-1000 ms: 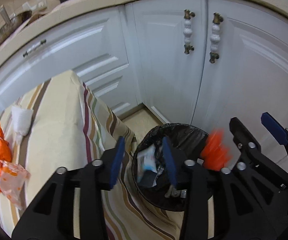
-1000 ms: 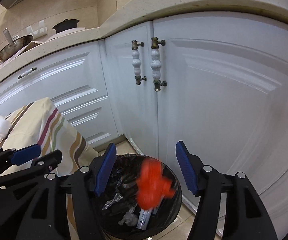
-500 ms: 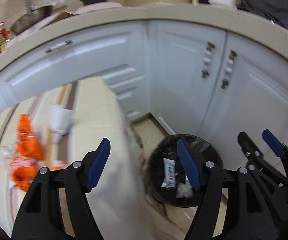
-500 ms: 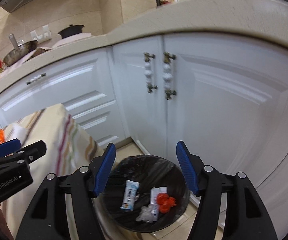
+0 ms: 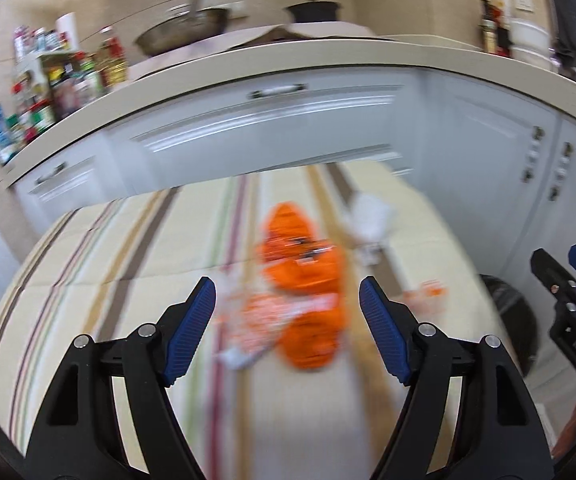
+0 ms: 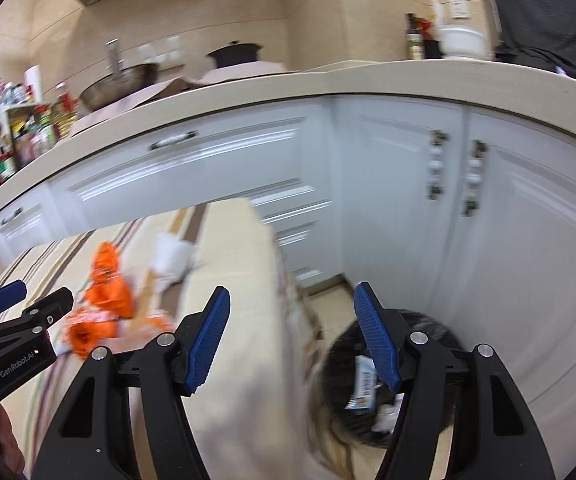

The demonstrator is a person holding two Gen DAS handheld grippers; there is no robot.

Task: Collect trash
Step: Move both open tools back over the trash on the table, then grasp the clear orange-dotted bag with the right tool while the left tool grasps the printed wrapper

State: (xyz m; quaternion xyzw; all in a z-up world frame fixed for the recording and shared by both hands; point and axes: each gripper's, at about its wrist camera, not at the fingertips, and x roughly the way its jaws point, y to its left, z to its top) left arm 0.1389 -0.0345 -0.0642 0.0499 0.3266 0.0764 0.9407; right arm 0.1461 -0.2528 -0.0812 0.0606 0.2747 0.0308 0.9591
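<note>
Wrappers (image 5: 301, 292) beyond empty left tongs (image 5: 288, 320)

White cabinets (image 6: 387, 184), a wok (image 5: 184, 36) and condiment bottles (image 5: 48, 80) along the counter (image 6: 288, 88).

Left gripper (image 5: 287, 312) empty, jaws just opened wider, above blurred orange wrappers (image 5: 301, 276) on striped tablecloth (image 5: 100, 256); white cabinets (image 5: 272, 136) behind.
</note>
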